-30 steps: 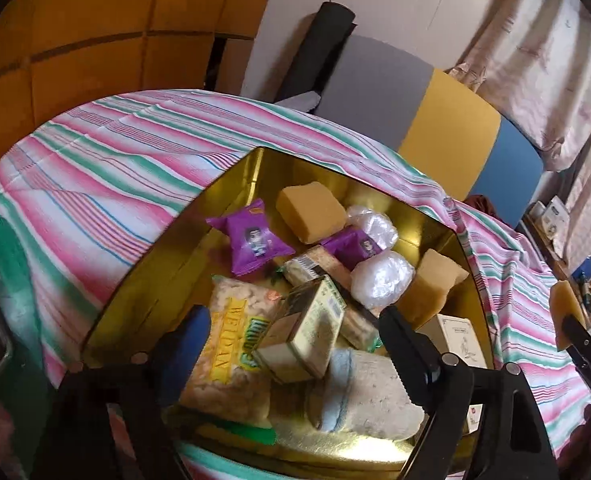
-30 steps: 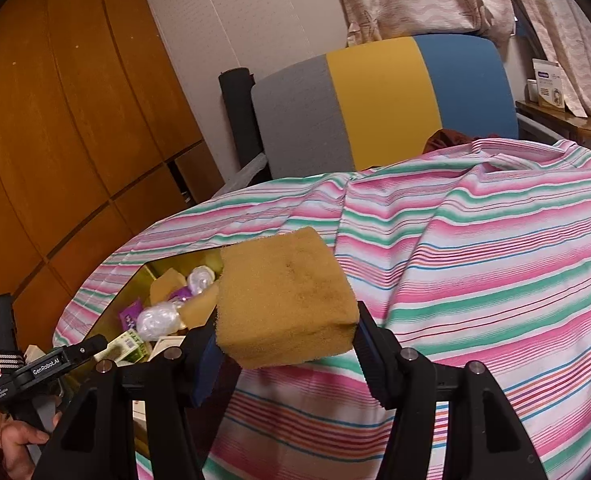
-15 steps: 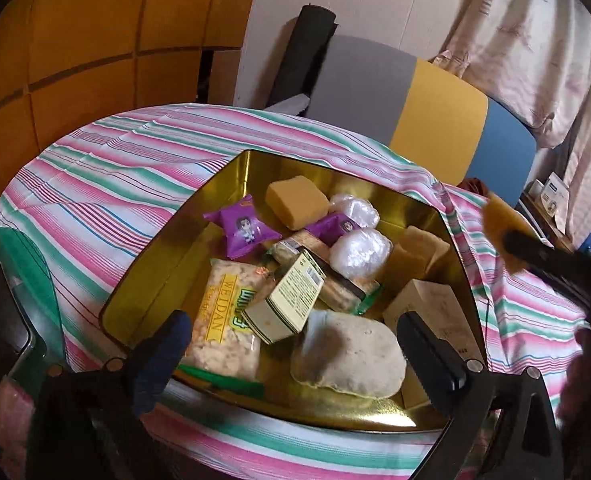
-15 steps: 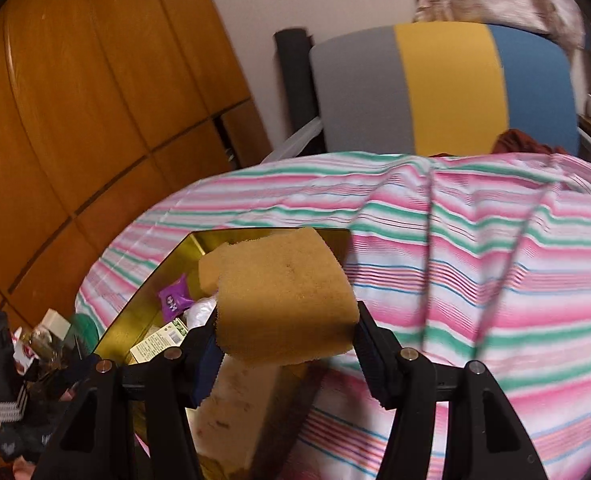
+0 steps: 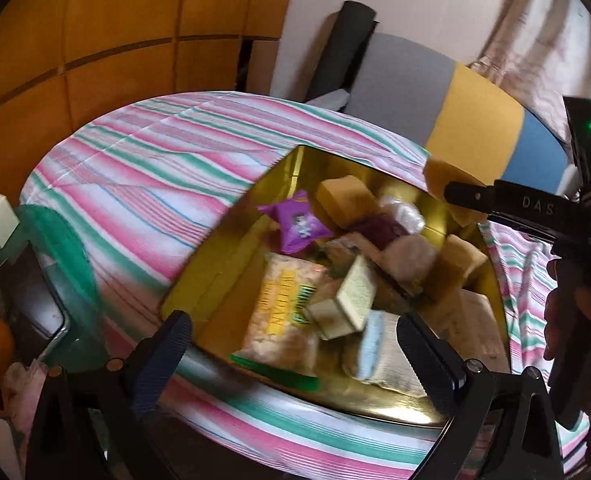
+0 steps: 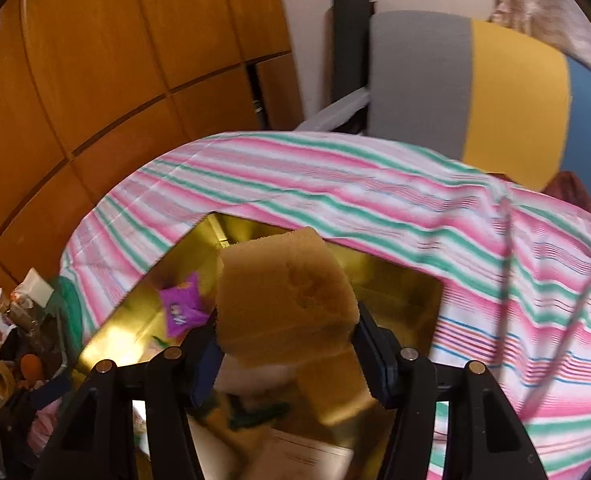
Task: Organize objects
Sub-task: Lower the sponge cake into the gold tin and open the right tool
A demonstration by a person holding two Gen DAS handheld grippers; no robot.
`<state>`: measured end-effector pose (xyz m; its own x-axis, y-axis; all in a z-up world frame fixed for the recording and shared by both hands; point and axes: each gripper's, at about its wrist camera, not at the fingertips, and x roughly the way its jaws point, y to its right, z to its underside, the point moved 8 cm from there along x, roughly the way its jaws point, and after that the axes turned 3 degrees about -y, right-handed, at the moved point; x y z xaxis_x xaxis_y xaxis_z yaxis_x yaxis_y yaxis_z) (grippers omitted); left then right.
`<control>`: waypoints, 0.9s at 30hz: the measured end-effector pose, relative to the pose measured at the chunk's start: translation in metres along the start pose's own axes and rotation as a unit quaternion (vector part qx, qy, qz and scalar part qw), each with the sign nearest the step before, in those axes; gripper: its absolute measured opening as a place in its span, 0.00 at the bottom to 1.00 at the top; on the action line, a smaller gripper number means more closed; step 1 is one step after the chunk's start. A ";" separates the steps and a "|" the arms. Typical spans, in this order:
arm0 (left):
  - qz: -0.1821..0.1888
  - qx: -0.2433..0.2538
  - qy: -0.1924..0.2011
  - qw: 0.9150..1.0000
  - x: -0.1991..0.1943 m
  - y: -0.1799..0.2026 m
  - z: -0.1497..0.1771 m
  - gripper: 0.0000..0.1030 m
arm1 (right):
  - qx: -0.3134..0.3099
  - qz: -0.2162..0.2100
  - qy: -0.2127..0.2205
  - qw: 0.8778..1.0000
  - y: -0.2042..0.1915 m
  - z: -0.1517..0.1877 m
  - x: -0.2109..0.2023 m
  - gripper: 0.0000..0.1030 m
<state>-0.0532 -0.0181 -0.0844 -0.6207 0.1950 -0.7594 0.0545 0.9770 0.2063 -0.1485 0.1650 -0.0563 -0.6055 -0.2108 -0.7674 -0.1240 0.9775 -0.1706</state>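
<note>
A gold tin (image 5: 223,280) sits on the striped tablecloth, filled with snack packets, small boxes, wrapped sweets and tan sponges. My left gripper (image 5: 295,344) hangs wide open above the tin's near edge, nothing between its fingers. A yellow snack bag (image 5: 283,312) and a small box (image 5: 351,300) lie just beyond it. My right gripper (image 6: 285,344) is shut on a tan sponge (image 6: 283,304) and holds it over the tin (image 6: 127,320). In the left wrist view the sponge (image 5: 439,176) and right gripper show at the tin's far right rim, held by a hand (image 5: 575,320).
A striped cloth (image 5: 143,184) covers the round table. A grey, yellow and blue chair back (image 6: 467,92) stands behind it, beside wooden wall panels. Cluttered small items (image 6: 19,332) and a green-edged tray (image 5: 55,264) sit off the table's left edge.
My right gripper carried the sponge left from over the bare cloth to above the tin. My left gripper opened wider and drew back a little from the tin's contents.
</note>
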 end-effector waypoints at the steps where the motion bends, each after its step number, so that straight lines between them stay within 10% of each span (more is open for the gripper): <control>1: -0.007 -0.003 -0.001 1.000 0.001 -0.004 0.000 1.00 | -0.006 -0.005 -0.006 1.000 -0.008 -0.001 0.004 0.58; 15: -0.040 -0.025 -0.020 0.999 0.005 -0.020 0.004 1.00 | -0.035 -0.025 -0.088 0.995 -0.062 0.011 0.065 0.60; 27: -0.046 -0.015 -0.029 0.998 0.002 -0.007 0.006 1.00 | -0.022 0.024 0.011 0.999 -0.042 0.030 -0.011 0.72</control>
<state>-0.0499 -0.0241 -0.0910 -0.5755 0.1103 -0.8103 -0.0247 0.9881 0.1520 -0.1133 0.1263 -0.0595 -0.6283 -0.1631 -0.7607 -0.1279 0.9861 -0.1058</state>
